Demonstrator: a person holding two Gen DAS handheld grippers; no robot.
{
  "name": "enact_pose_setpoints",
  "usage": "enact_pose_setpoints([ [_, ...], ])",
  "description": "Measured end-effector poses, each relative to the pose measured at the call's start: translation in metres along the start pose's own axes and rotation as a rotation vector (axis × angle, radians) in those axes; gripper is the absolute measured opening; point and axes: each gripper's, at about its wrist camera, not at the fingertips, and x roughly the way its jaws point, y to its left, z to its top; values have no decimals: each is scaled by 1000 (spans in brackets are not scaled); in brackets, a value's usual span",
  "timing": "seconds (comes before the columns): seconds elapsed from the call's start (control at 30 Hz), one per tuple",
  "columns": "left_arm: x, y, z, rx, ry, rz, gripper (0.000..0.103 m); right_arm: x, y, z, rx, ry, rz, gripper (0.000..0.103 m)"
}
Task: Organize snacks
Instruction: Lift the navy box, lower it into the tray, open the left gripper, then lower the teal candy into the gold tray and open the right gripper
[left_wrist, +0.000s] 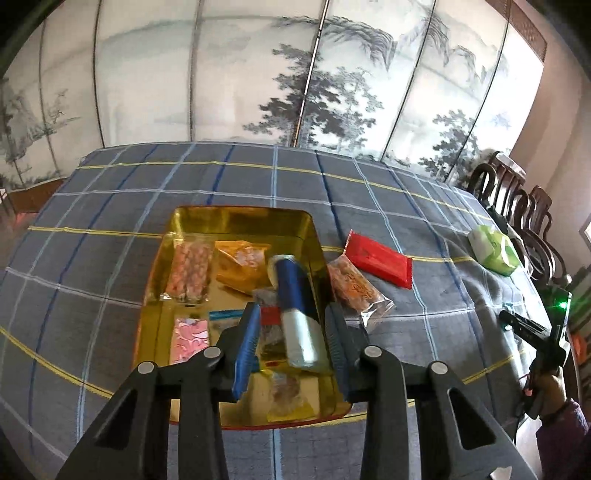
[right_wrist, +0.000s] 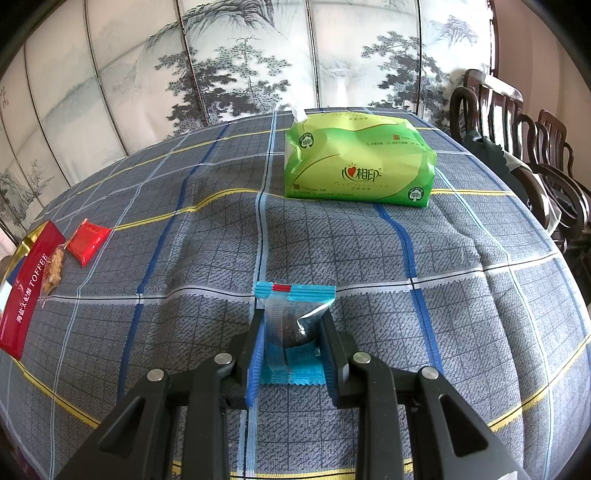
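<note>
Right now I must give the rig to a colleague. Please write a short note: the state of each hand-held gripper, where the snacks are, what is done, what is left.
Left hand-held gripper: open, over the gold tin, with a blue-and-white tube snack between its fingers, not clamped.
Right hand-held gripper: shut on the blue snack packet, low over the checked tablecloth, near the green tissue pack.
Done: several packets already lie in the tin.
Left: carry in the blue packet, then the red packet and the clear cracker bag lying just right of the tin.
</note>
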Motion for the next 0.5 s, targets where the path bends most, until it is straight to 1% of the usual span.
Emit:
enact_pose_setpoints([
  [0.1, -3, 3, -5, -14, 9, -2, 39, 0, 1, 0, -7, 1, -7, 27],
  [0.17, -7, 2, -9, -14, 7, 12, 48, 0, 1, 0, -10, 1, -10, 27],
  [0.23, -12, 1, -14, -9, -2, 30, 68, -1, 0, -1, -12, 0, -8, 27],
  [0.33, -20, -1, -22, -5, -12, 22, 69, -3, 1, -2, -12, 9, 1, 27],
  [0.4, -24, -3, -25, 1, -13, 22, 69, -6, 1, -3, 7, 22, 28, 27],
  [0.5, -29, -7, -28, 10, -23, 21, 71, -17, 2, -7, 29, 8, 56, 27],
])
